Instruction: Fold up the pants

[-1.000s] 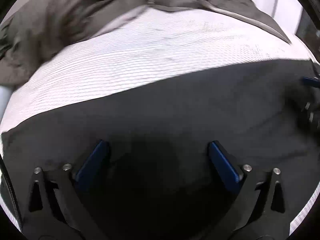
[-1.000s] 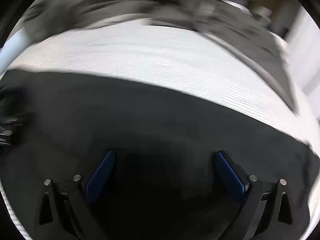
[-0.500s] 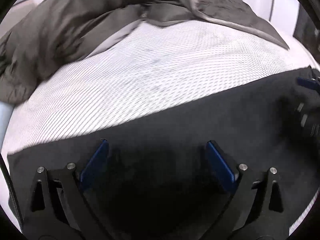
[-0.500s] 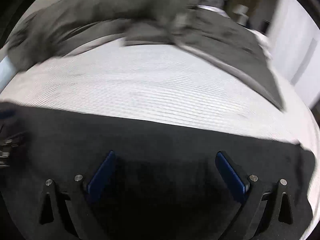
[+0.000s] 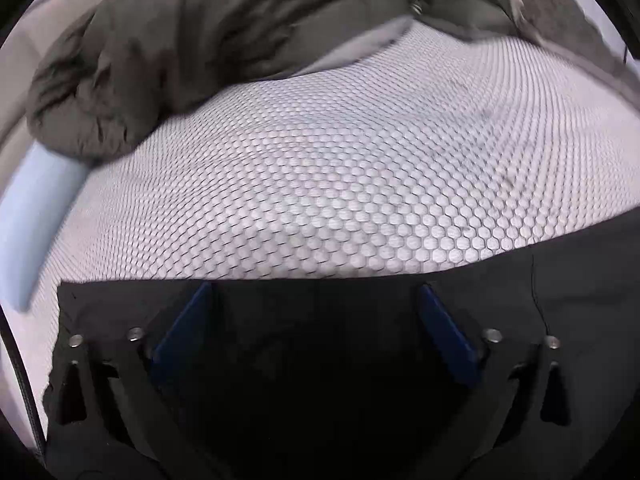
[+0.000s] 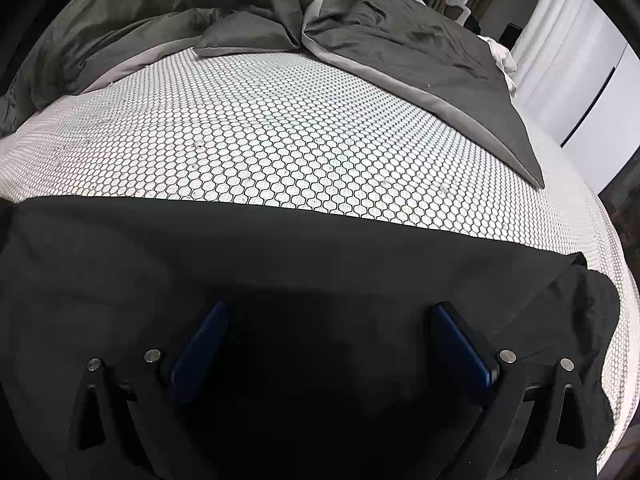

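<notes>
While the black pants [image 6: 280, 264] fill the lower frame on the bed [image 6: 300, 140] | left gripper [image 5: 316, 320] jaws wide, just narrowing, empty | right gripper [image 6: 332, 340] jaws wide, empty | grey duvet [image 6: 420, 40] at top.

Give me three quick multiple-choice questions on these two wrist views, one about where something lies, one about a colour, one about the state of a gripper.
1. Where do the black pants lie?
A. across the near edge of the honeycomb-patterned mattress
B. on top of the duvet
C. on the floor

2. What colour is the rumpled duvet at the far end?
A. red
B. dark grey-green
C. yellow

3. How do the right gripper jaws stand?
A. clamped on a pillow
B. fully shut with nothing in them
C. wide apart over the pants

Key: 1 A, the dark cloth spans the near part of the mattress. 2 B, its folds show grey-green. 3 C, the blue pads stand far apart above the fabric, pinching nothing.
</notes>
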Demonstrator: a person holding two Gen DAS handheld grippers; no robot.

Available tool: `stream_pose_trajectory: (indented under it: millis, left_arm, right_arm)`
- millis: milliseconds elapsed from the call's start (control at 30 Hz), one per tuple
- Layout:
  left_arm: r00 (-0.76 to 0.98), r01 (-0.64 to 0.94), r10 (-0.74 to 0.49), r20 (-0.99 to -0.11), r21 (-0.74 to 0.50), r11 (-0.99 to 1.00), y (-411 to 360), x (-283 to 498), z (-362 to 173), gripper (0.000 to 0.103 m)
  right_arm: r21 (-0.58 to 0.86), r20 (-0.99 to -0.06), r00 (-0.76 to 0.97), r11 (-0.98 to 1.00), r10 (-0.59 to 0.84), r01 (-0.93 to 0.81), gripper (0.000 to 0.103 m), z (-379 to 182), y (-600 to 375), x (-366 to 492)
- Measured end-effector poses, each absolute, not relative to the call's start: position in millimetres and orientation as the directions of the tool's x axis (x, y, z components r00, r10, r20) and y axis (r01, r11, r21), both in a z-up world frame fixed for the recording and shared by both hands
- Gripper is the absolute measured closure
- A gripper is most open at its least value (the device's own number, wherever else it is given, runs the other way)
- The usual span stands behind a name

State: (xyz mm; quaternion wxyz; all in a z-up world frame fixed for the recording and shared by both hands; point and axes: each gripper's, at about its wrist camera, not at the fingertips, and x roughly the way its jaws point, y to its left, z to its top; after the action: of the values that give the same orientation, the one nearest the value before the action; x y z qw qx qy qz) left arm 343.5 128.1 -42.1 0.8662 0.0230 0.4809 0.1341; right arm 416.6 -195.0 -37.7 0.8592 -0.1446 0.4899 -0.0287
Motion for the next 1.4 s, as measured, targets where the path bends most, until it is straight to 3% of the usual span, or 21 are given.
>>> stream_pose_trajectory:
  millis: [100, 233, 267, 300, 333, 400, 467, 533, 600, 667, 800, 900, 967, 1033, 1067, 1167, 1267, 1333, 1400]
  left_arm:
    - [0.546, -0.149, 0.110, -0.831, 0.034, 0.988, 143.3, 322.1, -19.2, 0.023]
    - [0.608, -0.132, 0.102, -0.787, 0.026, 0.991, 172.9, 284.9, -0.3, 0.030]
    - [0.590, -0.123, 0.111, -0.800, 0.048, 0.991, 181.4, 283.7, -8.4, 0.044]
    - [0.550, -0.122, 0.138, -0.824, 0.085, 0.989, 191.4, 285.9, -22.1, 0.065]
    - [0.507, -0.133, 0.159, -0.847, 0.105, 0.986, 204.5, 284.5, -37.2, 0.075]
    - [0.527, -0.157, 0.127, -0.840, 0.051, 0.986, 232.6, 267.6, -42.4, 0.089]
    - [0.529, -0.207, 0.202, -0.824, 0.105, 0.973, 250.4, 260.4, -37.7, 0.095]
    - [0.513, -0.269, 0.286, -0.809, 0.164, 0.949, 269.0, 252.5, -32.7, 0.095]
    - [0.520, -0.282, 0.217, -0.826, 0.074, 0.956, 284.9, 239.5, -25.6, 0.097]
    - [0.558, -0.263, 0.200, -0.806, 0.057, 0.963, 275.7, 222.9, -14.5, 0.096]
    - [0.589, -0.093, 0.074, -0.805, 0.023, 0.995, 233.9, 208.9, -13.6, 0.089]
    - [0.537, -0.091, 0.157, -0.829, 0.128, 0.988, 226.3, 218.0, -38.2, 0.089]
    - [0.543, -0.149, 0.171, -0.822, 0.106, 0.983, 247.2, 216.7, -41.3, 0.089]
    - [0.539, -0.226, 0.225, -0.811, 0.118, 0.967, 270.8, 206.4, -37.4, 0.094]
    - [0.538, -0.236, 0.218, -0.814, 0.103, 0.966, 282.0, 203.9, -35.7, 0.103]
    - [0.547, -0.237, 0.195, -0.814, 0.073, 0.969, 296.1, 194.7, -22.2, 0.103]
    - [0.594, -0.151, 0.137, -0.792, 0.058, 0.987, 268.6, 175.4, -6.3, 0.098]
    - [0.582, -0.063, 0.084, -0.809, 0.059, 0.996, 248.3, 168.0, -14.9, 0.087]
    - [0.544, -0.058, 0.142, -0.827, 0.131, 0.990, 240.2, 166.5, -31.0, 0.084]
  right_arm:
    - [-0.315, -0.819, 0.532, 0.943, -0.213, -0.107, 0.002, -35.6, -186.9, 408.7]
    - [-0.304, -0.822, 0.538, 0.943, -0.187, -0.137, 0.002, -30.8, -181.0, 408.9]
    - [-0.301, -0.824, 0.538, 0.941, -0.177, -0.152, 0.002, -29.5, -177.2, 407.3]
    - [-0.301, -0.825, 0.539, 0.939, -0.169, -0.166, 0.002, -32.2, -175.4, 405.2]
    - [-0.307, -0.824, 0.544, 0.932, -0.159, -0.192, 0.002, -31.8, -171.0, 401.8]
    - [-0.329, -0.820, 0.550, 0.917, -0.159, -0.225, 0.002, -34.6, -167.5, 393.6]
    - [-0.338, -0.824, 0.542, 0.911, -0.165, -0.237, 0.002, -38.0, -168.1, 388.3]
    - [-0.305, -0.835, 0.529, 0.926, -0.148, -0.223, 0.002, -39.2, -177.2, 387.1]
    - [-0.286, -0.841, 0.523, 0.936, -0.142, -0.205, 0.002, -37.9, -185.2, 385.5]
    - [-0.296, -0.835, 0.530, 0.933, -0.147, -0.207, 0.002, -36.2, -184.4, 382.3]
    - [-0.317, -0.828, 0.538, 0.924, -0.160, -0.213, 0.002, -36.2, -178.7, 379.1]
    - [-0.320, -0.826, 0.541, 0.923, -0.160, -0.215, 0.002, -36.0, -176.8, 375.2]
    - [-0.310, -0.829, 0.538, 0.927, -0.154, -0.212, 0.002, -35.9, -177.5, 372.0]
    - [-0.299, -0.832, 0.534, 0.931, -0.147, -0.209, 0.002, -36.7, -178.6, 367.9]
    - [-0.297, -0.833, 0.534, 0.932, -0.145, -0.210, 0.002, -36.9, -179.3, 366.4]
    - [-0.296, -0.830, 0.540, 0.931, -0.139, -0.215, 0.002, -35.9, -178.4, 365.7]
    - [-0.259, -0.825, 0.558, 0.939, -0.093, -0.227, 0.002, -26.2, -177.0, 359.0]
    - [-0.225, -0.812, 0.582, 0.943, -0.042, -0.245, 0.002, -16.3, -170.2, 351.3]
    - [-0.187, -0.806, 0.591, 0.942, 0.016, -0.280, 0.002, -10.2, -161.0, 342.7]
